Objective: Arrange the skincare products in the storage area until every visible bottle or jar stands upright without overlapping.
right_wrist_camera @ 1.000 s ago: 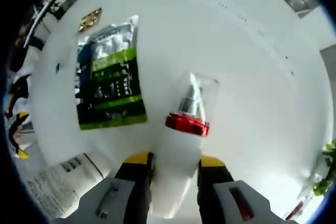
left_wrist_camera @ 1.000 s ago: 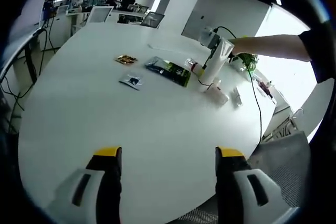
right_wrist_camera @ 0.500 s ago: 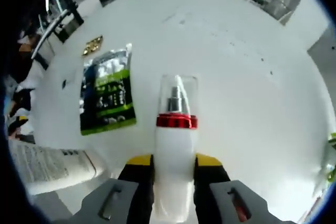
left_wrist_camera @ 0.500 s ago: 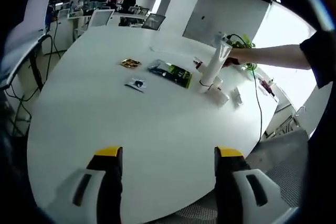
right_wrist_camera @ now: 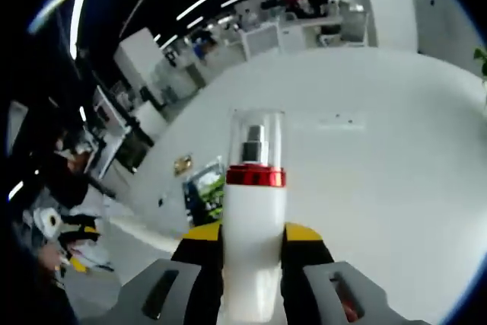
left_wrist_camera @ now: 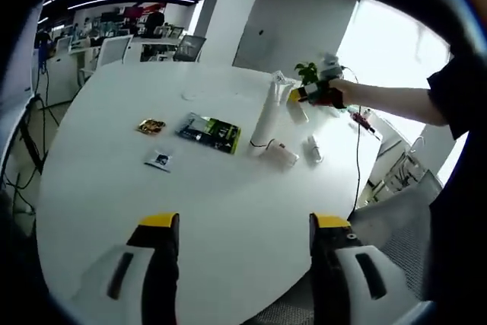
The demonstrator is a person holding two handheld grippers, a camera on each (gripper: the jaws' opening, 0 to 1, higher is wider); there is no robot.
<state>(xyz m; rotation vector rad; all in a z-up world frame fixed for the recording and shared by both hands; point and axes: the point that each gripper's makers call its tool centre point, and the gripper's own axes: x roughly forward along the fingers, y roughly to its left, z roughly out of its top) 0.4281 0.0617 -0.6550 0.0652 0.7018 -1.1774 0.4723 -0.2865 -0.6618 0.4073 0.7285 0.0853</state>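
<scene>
Now right tongs (right_wrist_camera: 253,237) clamp white spray bottle (right_wrist_camera: 255,245) upright; left tongs (left_wrist_camera: 237,224) wide open, holding nothing.

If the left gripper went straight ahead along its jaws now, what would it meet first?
Bare table first, probably; the left gripper is open with nothing between its jaws. The green packet lies beyond, depth uncertain.

Matt white bottle (right_wrist_camera: 255,241) (clear glossy plastic cap, shiny red collar), smooth white table (left_wrist_camera: 205,211)

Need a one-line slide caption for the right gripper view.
Right gripper clamps a white spray bottle with a red collar above the white table.
</scene>
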